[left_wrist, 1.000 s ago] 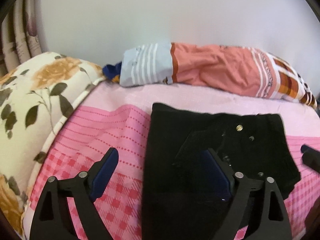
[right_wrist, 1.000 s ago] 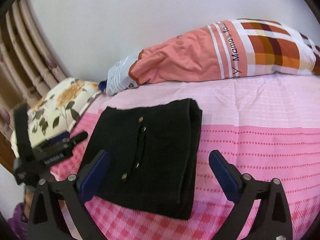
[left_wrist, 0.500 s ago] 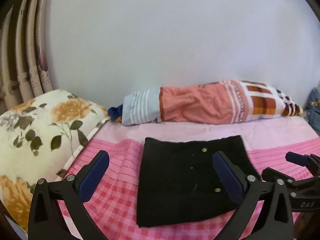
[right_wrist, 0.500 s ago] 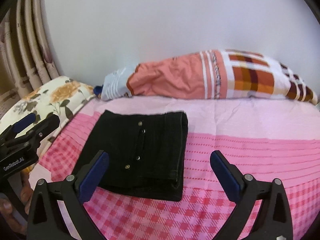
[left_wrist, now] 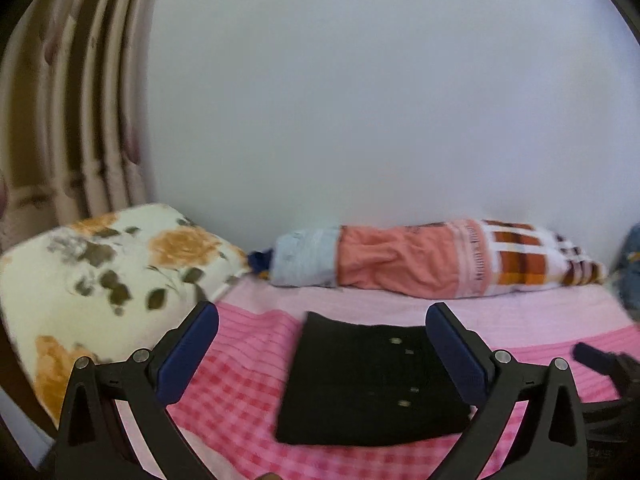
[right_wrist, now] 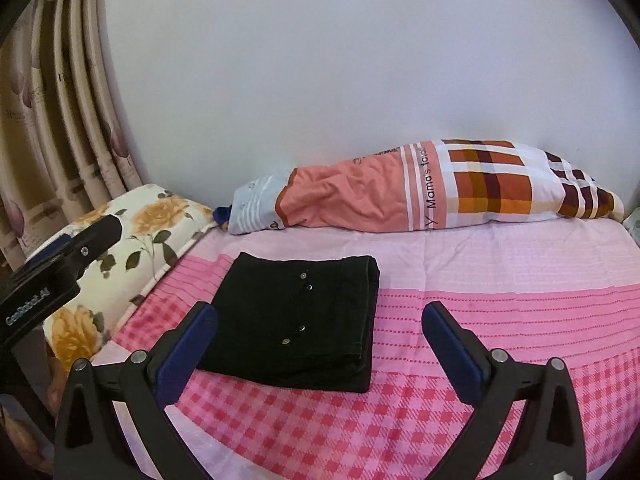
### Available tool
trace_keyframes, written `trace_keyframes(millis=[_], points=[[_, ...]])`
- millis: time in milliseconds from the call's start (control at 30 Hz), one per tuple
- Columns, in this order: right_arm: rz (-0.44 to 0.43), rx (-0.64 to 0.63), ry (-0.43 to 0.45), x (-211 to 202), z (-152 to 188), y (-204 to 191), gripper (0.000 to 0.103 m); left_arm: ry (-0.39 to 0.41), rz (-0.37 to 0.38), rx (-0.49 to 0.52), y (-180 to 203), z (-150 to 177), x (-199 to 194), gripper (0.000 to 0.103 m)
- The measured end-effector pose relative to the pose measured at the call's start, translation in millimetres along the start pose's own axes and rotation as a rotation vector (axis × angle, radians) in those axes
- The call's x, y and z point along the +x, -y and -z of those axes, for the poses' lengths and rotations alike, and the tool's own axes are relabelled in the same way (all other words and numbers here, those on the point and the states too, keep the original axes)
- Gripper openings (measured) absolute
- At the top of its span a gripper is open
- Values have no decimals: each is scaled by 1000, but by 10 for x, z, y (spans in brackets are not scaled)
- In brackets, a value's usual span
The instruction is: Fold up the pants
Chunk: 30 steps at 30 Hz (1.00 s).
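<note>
Left gripper (left_wrist: 322,314) gaping above flat, square-folded black pants (left_wrist: 370,380)

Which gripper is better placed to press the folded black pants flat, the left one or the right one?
Left, probably. The black pants sit almost centred ahead of the open left gripper. The open right gripper faces mostly bare pink sheet, with the pants off toward its left finger.

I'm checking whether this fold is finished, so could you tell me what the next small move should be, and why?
Probably just draw both grippers clear and stop. The black pants lie as a neat, compact rectangle on the pink bedspread, edges stacked, nothing trailing. The left gripper and right gripper both stand open with nothing between their pads, so no further fold seems needed.
</note>
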State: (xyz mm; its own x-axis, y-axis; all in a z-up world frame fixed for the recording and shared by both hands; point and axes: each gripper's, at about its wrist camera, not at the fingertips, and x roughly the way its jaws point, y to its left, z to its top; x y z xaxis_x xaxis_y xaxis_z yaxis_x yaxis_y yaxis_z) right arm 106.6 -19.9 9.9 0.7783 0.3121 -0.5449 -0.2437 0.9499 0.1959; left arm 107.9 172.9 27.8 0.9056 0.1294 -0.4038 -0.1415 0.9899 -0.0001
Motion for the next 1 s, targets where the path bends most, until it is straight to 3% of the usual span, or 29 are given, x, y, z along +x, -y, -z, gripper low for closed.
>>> trace_keyframes(millis=[267, 1000], points=[[-17, 7, 5, -129, -10, -37, 102, -12, -1, -11, -2, -43, -161, 103], [-24, -5, -2, -230, 48, -73, 103, -84, 12, -2, 1, 37, -67, 103]])
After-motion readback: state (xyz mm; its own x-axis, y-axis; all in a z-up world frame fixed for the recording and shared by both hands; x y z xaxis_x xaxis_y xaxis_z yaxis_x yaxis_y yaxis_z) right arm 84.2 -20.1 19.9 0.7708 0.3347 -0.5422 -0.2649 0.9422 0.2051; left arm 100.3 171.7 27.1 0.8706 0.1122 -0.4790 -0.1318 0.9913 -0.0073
